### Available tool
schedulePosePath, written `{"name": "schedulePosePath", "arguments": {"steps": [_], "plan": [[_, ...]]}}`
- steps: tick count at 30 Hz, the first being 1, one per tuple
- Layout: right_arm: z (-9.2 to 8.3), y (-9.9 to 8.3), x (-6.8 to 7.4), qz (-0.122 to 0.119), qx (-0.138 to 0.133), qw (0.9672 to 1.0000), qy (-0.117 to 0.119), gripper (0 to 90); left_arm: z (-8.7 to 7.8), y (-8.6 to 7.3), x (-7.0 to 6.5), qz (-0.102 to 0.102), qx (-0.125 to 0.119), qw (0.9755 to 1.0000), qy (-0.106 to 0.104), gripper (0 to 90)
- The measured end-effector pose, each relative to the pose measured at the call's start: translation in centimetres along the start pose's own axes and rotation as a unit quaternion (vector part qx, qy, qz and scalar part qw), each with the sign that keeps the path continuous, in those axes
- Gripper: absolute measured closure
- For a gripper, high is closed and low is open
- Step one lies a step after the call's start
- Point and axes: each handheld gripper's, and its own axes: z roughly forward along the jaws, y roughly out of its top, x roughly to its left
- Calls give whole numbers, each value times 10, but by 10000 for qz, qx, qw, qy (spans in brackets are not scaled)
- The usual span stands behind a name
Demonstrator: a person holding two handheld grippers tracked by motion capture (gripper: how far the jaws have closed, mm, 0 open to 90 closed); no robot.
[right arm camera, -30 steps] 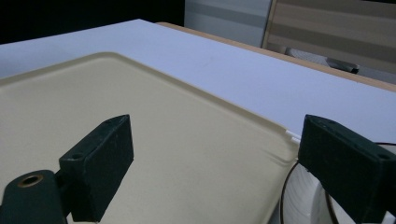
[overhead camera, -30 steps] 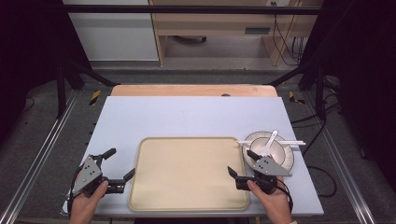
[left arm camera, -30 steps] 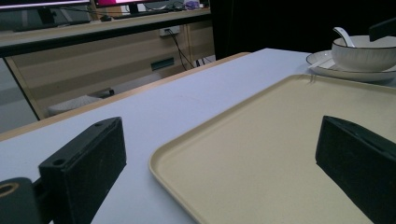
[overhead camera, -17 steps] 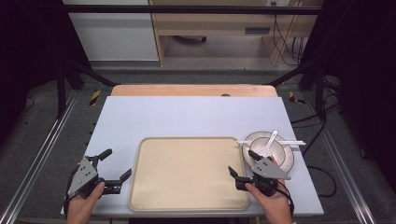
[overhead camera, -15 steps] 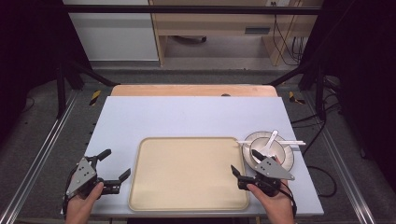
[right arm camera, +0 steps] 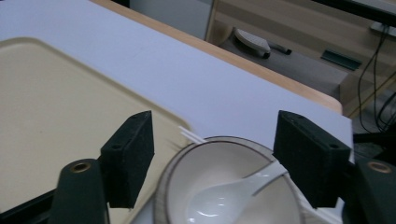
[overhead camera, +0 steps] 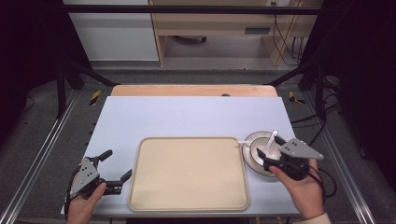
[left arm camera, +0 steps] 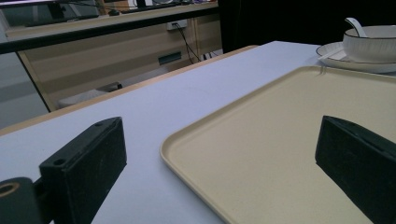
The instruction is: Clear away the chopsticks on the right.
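Hovering over the bowl now, the right gripper has come up off the tabletop and moved fwd vs. a sec ago, when it sat low at the tray's near right corner. Its fingers have just been closing but aren't clenched: in the right gripper view they stand either side of the bowl, above the rim, gap visible both sides, nothing pinched. So released, partway narrowed.

Bowl sits on a plate just right of the tray, w/ a white spoon lying inside, handle resting toward the right rim. Thin white sticks, prob. chopsticks, lie on the plate edge toward the tray; can't tell more.

Left gripper hasn't budged: same spot at the tray's near left corner, low over the tabletop. Left gripper view has its fingers spread wide, tray corner between them, not touching. Released too.

What it means, IMO: the reach phase is done and the right hand is lining up a grab on the bowl or its rim, likely to shift it onto the tray, which is bare. Narrowing looks like pre-sizing for the rim. Nothing lifted yet; bowl and plate sit where they were. Watch pt: spoon handle is close to the right-side finger and could get knocked on descent.
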Motion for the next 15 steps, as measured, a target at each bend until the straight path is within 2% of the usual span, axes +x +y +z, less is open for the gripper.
{"name": "schedulePosePath", "arguments": {"steps": [2, 4, 6, 9, 10, 11, 15], "plan": [[-5, 6, -14, -61, 14, 10000, -29, 375, 0, 0, 0, 2, 12, 10000, 5, 17], [-8, 10, -31, -102, 98, 9999, -53, 460, 0, -1, 0, 12, 22, 10000, 8, 17], [-9, 11, -43, -120, 180, 9997, -83, 510, -1, 0, 0, -11, -19, 10000, 29, 18], [-10, 10, -66, -41, 266, 9994, -206, 580, -1, 0, 1, -16, -2, 10000, 34, 18], [-9, 8, -81, -4, 377, 9988, -315, 641, -1, -1, 1, -27, -1, 10000, 33, 18], [-9, 8, -81, -4, 377, 9988, -315, 641, 0, -1, 1, -42, 7, 10000, 31, 18], [1, -4, -110, 249, 641, 9968, -415, 762, 2, -1, -1, 20, 39, 10000, -19, 18]]}}
